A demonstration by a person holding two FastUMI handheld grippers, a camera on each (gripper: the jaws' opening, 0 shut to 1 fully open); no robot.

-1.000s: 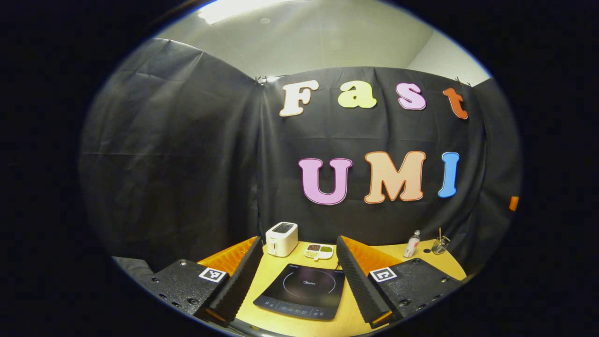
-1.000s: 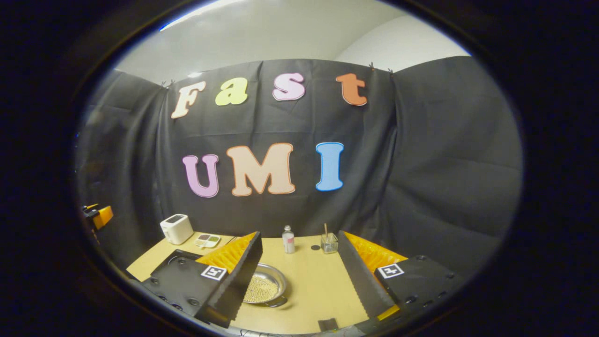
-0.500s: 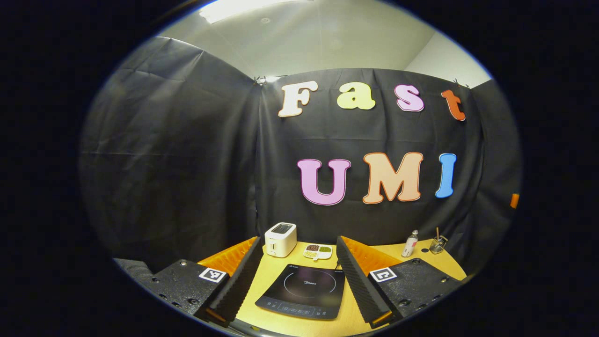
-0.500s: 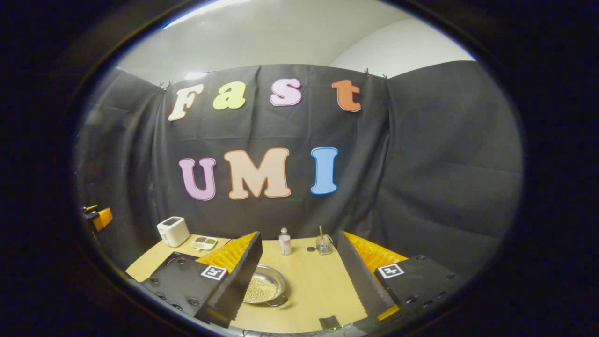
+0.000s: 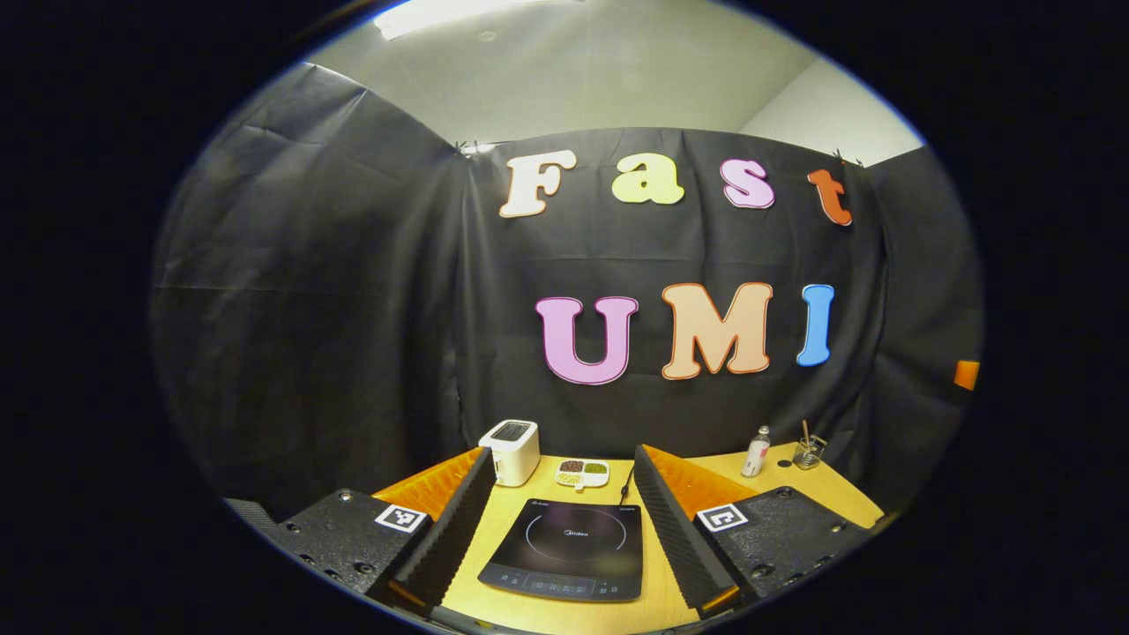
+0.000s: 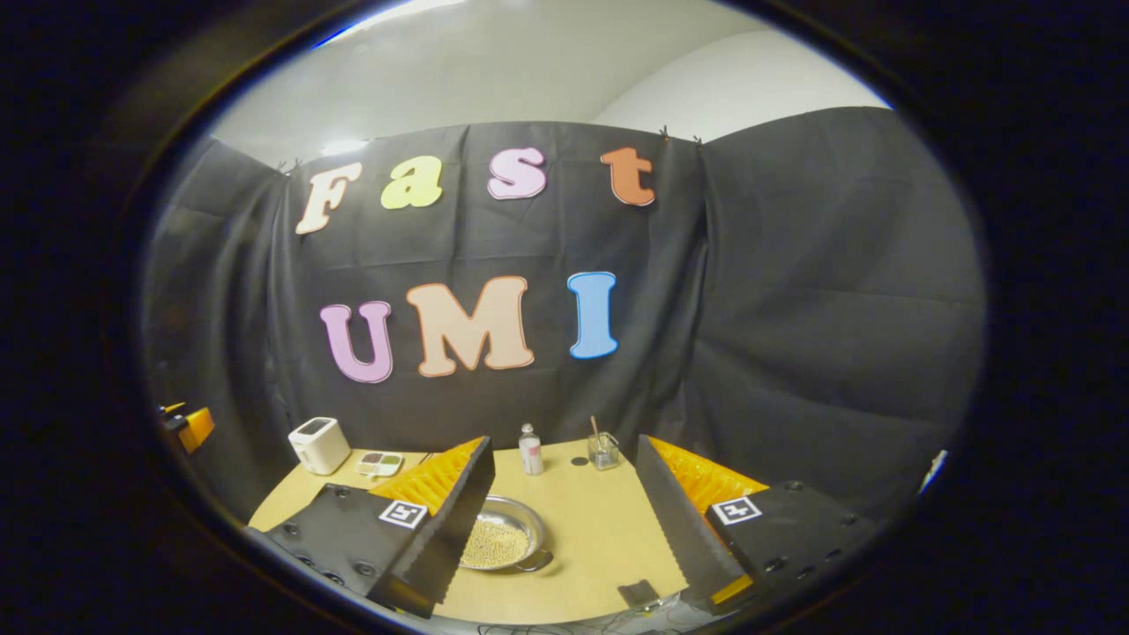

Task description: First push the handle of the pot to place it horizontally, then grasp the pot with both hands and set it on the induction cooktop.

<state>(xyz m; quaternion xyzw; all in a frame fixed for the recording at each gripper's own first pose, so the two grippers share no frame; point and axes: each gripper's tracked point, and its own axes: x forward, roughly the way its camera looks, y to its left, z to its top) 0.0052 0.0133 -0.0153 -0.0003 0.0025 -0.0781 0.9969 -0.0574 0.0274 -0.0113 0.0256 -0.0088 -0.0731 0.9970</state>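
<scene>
— Above the yellow worktop (image 6: 591,520), where does the pot sit against the right tongs (image 6: 564,538)?

— Low in the right gripper view, the steel pot (image 6: 503,538), filled with small pale grains, rests on the worktop between the two spread fingers, hard against the inner face of the left-hand finger (image 6: 445,538), which hides part of its rim. A short handle (image 6: 538,562) juts from the pot's near side. The right tongs stand wide open, holding nothing.

— And the left tongs (image 5: 560,538)?

— Also wide open and empty. Between their fingers in the left gripper view lies the black induction cooktop (image 5: 569,549), flat on the worktop, its control strip toward the camera, apart from both fingers.

— What else is on the worktop?

— Behind the cooktop, a white toaster (image 5: 509,451) and a small divided dish of seeds (image 5: 582,473). Farther right, along the back edge, a small bottle (image 5: 756,451) and a glass with a stick in it (image 5: 807,450). At the left edge of the right gripper view, part of the other tongs' body is visible, well apart from the pot.
</scene>
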